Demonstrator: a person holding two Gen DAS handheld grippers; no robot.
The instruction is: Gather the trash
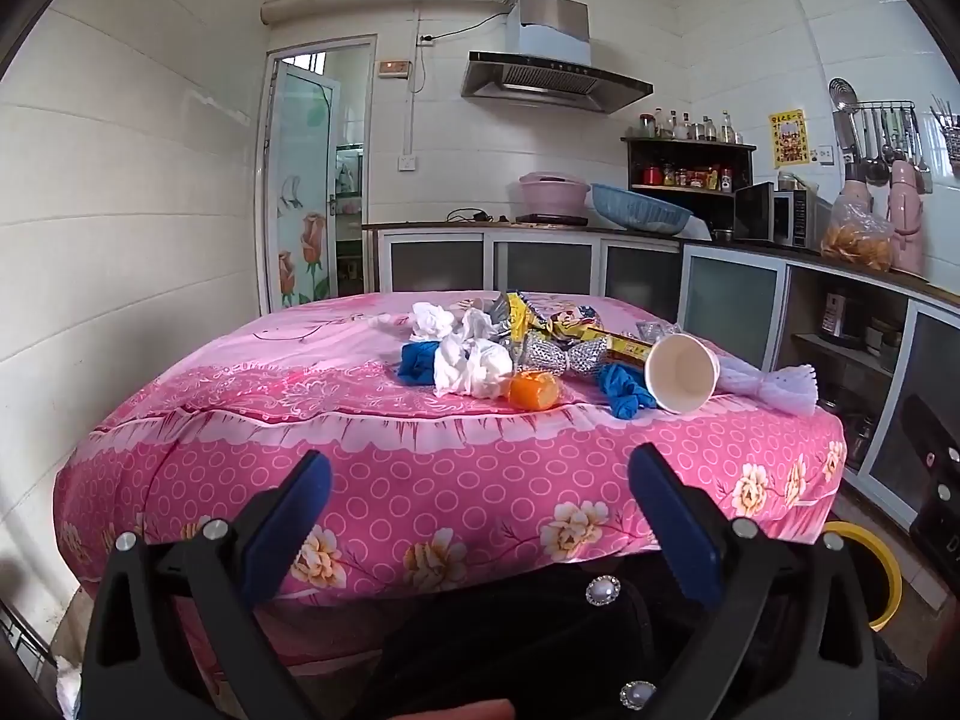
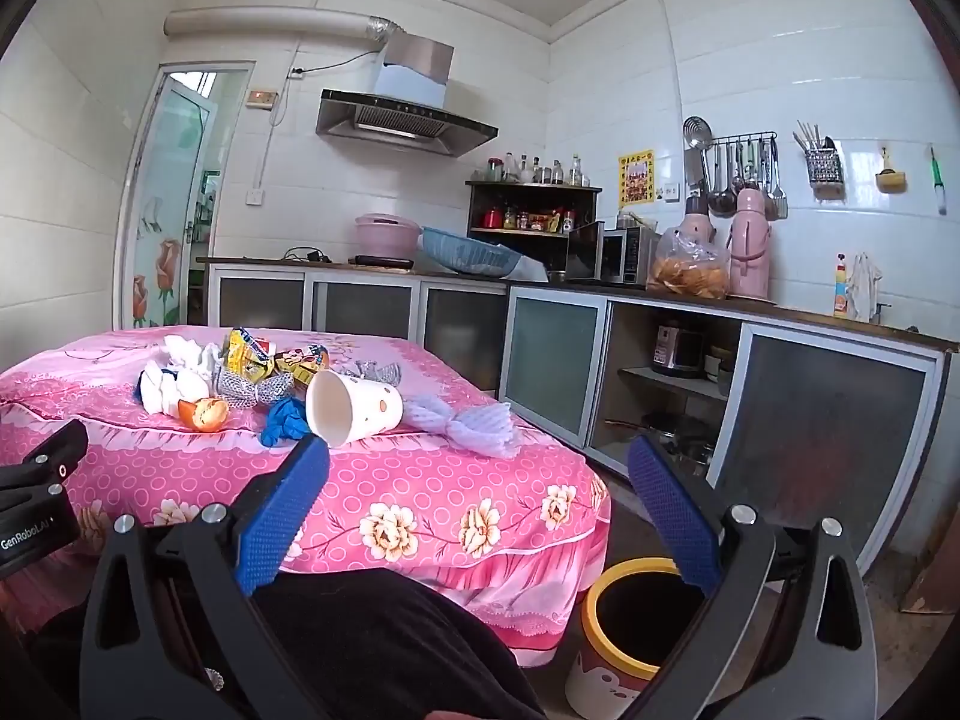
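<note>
Trash lies in a heap on the pink-clothed table (image 1: 420, 456): crumpled white tissues (image 1: 468, 360), an orange peel (image 1: 533, 390), a tipped white paper cup (image 1: 681, 372), blue scraps (image 1: 624, 390), yellow wrappers (image 1: 558, 318) and a white foam net (image 1: 774, 387). My left gripper (image 1: 480, 474) is open and empty, held before the table's near edge. My right gripper (image 2: 480, 468) is open and empty, near the cup (image 2: 354, 408) and above the yellow-rimmed bin (image 2: 636, 630) on the floor. The left gripper's body (image 2: 36, 492) shows at the left of the right wrist view.
Kitchen cabinets (image 2: 552, 360) and a counter with a microwave (image 2: 624, 255) run along the back and right. A glass door (image 1: 300, 192) is at the back left. The bin's rim also shows in the left wrist view (image 1: 882, 570). The person's dark clothing (image 2: 372, 642) is below the grippers.
</note>
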